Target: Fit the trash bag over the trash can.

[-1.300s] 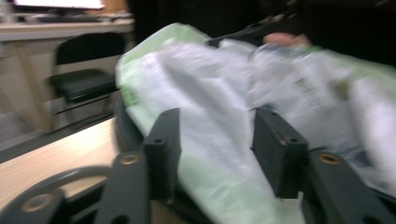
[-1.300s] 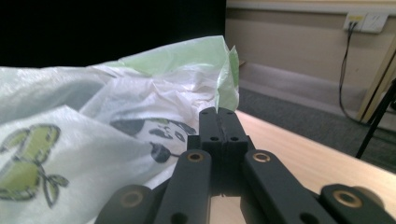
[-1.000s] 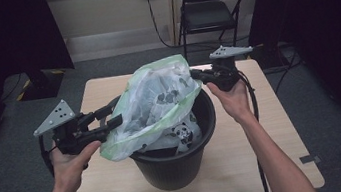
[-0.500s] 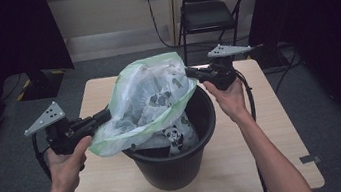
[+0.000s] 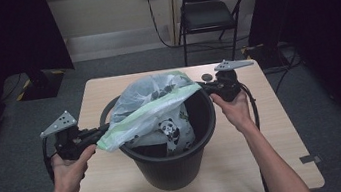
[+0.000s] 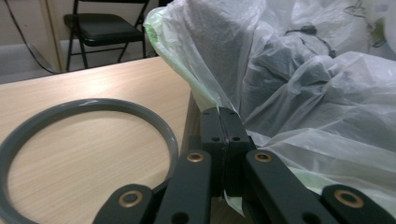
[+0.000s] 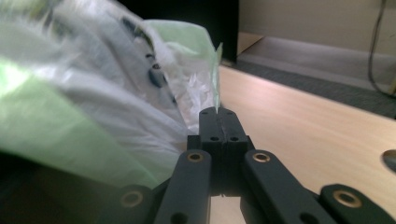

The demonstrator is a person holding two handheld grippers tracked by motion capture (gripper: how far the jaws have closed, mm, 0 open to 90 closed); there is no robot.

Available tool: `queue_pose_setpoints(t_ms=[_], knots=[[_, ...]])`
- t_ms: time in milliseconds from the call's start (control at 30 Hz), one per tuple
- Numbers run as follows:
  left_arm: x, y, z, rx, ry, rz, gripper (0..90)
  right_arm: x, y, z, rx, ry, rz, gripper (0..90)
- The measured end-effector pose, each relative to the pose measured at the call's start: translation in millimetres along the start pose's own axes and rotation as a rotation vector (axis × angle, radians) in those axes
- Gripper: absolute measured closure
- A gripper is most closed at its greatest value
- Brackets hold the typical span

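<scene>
Left gripper (image 5: 100, 132) and right gripper (image 5: 203, 87) clamped, apparently, on bag (image 5: 152, 106) edges at 9 and 3 o'clock over bin (image 5: 173, 164).

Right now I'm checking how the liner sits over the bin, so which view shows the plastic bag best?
The high view: the plastic bag spans the black bin, stretched between both grippers. The left gripper view shows crumpled film with a green hem at the shut jaws; the right gripper view shows a blurred green-edged corner pinched in its jaws.
</scene>
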State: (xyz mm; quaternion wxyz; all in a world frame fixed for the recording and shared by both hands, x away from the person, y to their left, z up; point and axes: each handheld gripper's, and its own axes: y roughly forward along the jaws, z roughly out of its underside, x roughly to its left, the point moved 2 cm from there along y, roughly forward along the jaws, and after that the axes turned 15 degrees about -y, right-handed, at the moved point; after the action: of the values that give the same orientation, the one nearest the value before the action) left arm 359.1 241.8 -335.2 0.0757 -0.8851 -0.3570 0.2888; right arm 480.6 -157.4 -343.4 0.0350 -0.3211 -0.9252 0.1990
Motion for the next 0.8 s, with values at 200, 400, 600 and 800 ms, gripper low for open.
queue_pose_setpoints(t_ms=[200, 400, 600, 800], knots=[[-1.7, 1.2, -1.8, 0.0, 0.012, 0.004, 90.0, 8.5, 8.1, 6.8, 0.02, -0.017, -0.033, 90.0], [1.4, -16.4, -18.7, -0.103, -0.009, -0.025, 79.4, 0.2, -8.8, -10.3, -0.042, -0.008, 0.044, 73.1], [-10.8, -28.8, -40.7, -0.198, 0.025, -0.006, 68.1, -3.7, -29.4, -32.9, -0.081, -0.013, 0.101, 62.5], [-31.2, -13.9, -42.5, -0.165, 0.096, 0.065, 54.6, 7.8, -41.2, -47.1, -0.132, -0.031, 0.083, 59.4]])
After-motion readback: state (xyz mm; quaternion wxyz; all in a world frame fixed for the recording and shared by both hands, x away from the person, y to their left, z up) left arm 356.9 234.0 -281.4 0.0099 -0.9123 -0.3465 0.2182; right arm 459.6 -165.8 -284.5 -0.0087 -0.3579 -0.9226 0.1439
